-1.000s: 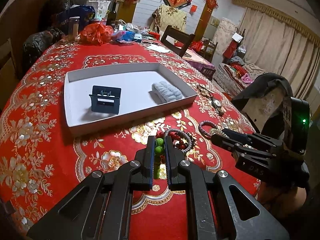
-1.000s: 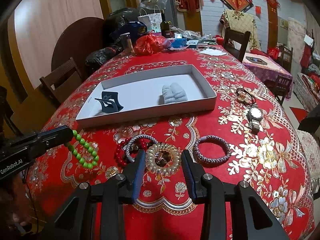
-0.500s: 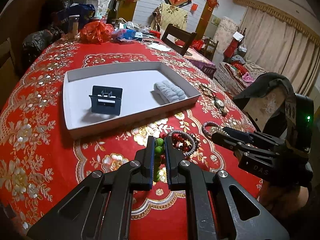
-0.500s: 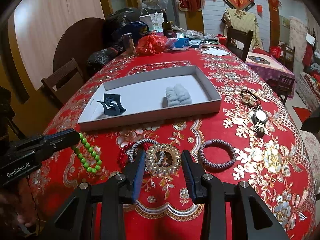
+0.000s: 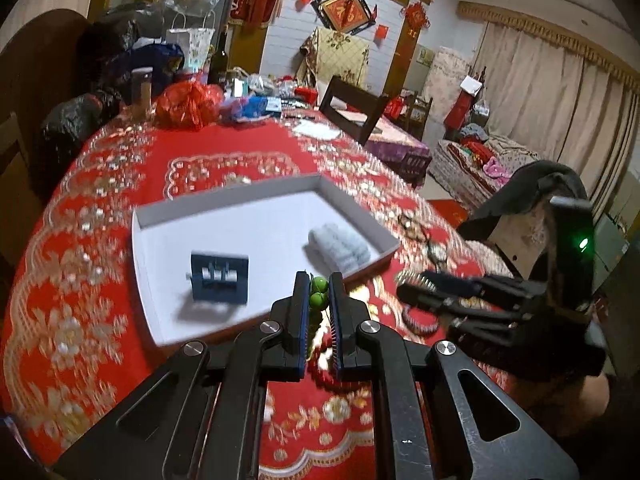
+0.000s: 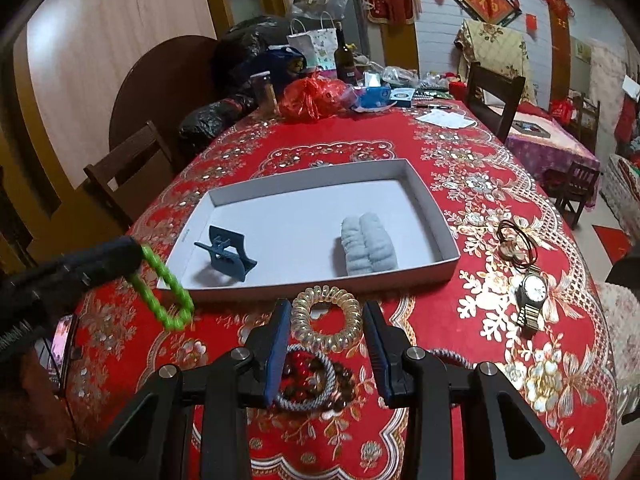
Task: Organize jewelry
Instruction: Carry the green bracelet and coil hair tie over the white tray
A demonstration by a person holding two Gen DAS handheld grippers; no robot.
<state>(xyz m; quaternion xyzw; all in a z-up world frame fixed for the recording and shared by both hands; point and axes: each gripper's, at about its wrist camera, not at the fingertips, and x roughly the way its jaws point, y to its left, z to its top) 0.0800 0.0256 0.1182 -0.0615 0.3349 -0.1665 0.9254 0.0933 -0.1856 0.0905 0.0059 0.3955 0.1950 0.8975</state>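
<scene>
You have 2 pieces in hand at once: your left gripper (image 5: 319, 304) is clenched on the green bead bracelet (image 6: 162, 286), which hangs in a loop off its fingers above the red cloth of the bench (image 6: 472, 184), and your right gripper (image 6: 325, 334) is grasping the clear coil hair tie (image 6: 326, 314), its fingers pressed against either side of the ring. Both pieces look clear of the bench and short of the white tray (image 6: 434, 216), so the step in hand reads as the carry. The next move calls for taking each piece over the tray's near wall and setting it down on bare floor, so you want enough height that the dangling bracelet does not catch the rim. Inside the tray, the blue hair claw (image 6: 226, 254) sits at the left and the pale blue scrunchie (image 6: 370, 246) at the right, with open space between them. Still on the bench, just under your right fingers, lie the dark red bead bracelet (image 6: 300, 364) and a grey braided band (image 6: 320, 384), touching or overlapping, and 1 more braided band (image 6: 450, 356) beside them. The wristwatch (image 6: 532, 294) and a dark cord piece (image 6: 516, 240) lie well apart to the right.
</scene>
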